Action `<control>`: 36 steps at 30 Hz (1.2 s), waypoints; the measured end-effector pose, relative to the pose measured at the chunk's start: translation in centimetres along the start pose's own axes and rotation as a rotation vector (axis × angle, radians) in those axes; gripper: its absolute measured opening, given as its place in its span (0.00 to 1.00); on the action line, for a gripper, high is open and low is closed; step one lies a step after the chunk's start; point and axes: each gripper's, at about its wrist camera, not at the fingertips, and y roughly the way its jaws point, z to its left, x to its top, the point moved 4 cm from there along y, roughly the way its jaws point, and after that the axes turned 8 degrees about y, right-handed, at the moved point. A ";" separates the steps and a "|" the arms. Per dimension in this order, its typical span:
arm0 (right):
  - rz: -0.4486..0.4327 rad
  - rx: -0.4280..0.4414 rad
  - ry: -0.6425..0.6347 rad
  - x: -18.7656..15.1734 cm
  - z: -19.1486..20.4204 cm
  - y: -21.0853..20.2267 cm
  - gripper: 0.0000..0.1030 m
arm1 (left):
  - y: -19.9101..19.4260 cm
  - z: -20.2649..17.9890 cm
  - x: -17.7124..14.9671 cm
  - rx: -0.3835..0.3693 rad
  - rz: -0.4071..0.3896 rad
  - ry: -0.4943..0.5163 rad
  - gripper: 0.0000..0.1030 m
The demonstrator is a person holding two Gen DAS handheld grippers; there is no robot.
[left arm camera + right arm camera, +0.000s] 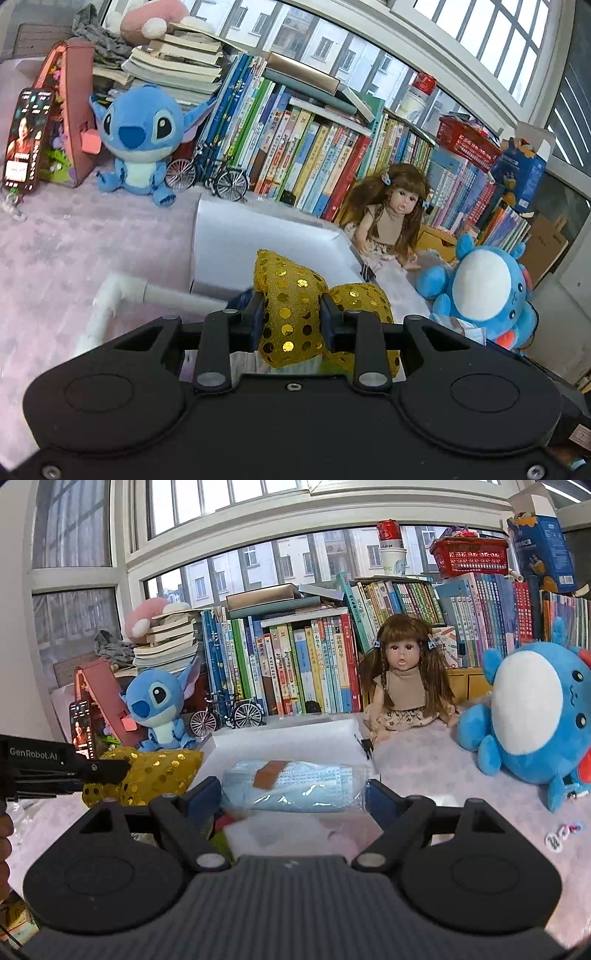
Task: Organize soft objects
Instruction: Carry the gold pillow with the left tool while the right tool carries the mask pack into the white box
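My left gripper point(291, 310) is shut on a gold sequined bow point(295, 306), held above the pink cloth beside the white box point(258, 236). The bow also shows in the right wrist view point(155, 775), with the left gripper point(122, 770) at the left. My right gripper point(293, 794) is shut on a clear pack of blue face masks point(295, 784), held over the white box point(288, 742). A blue Stitch plush point(138, 144) sits at the back left. A long-haired doll point(391, 214) and a round blue plush point(484, 291) sit to the right.
A long row of books point(314, 155) lines the back under the window. A toy bicycle point(207, 177), a phone point(24, 140) and a pink house-shaped case point(74, 110) stand at the left. A white pipe point(147, 295) lies near the box. A red basket point(469, 557) tops the books.
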 end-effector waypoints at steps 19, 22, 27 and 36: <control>0.099 -0.011 -0.021 8.2 -1.4 9.1 0.83 | 12.0 1.0 8.7 -0.063 0.160 -0.079 0.30; 0.138 -0.024 -0.031 9.1 -1.6 11.4 0.83 | 15.0 1.0 9.4 -0.065 0.224 -0.111 0.30; 0.274 -0.030 0.009 9.2 -2.7 16.1 0.83 | 19.1 2.1 9.1 -0.002 0.296 -0.157 0.30; 0.439 -0.026 0.067 6.0 -3.6 21.8 0.85 | 22.8 4.1 7.7 0.064 0.359 -0.169 0.31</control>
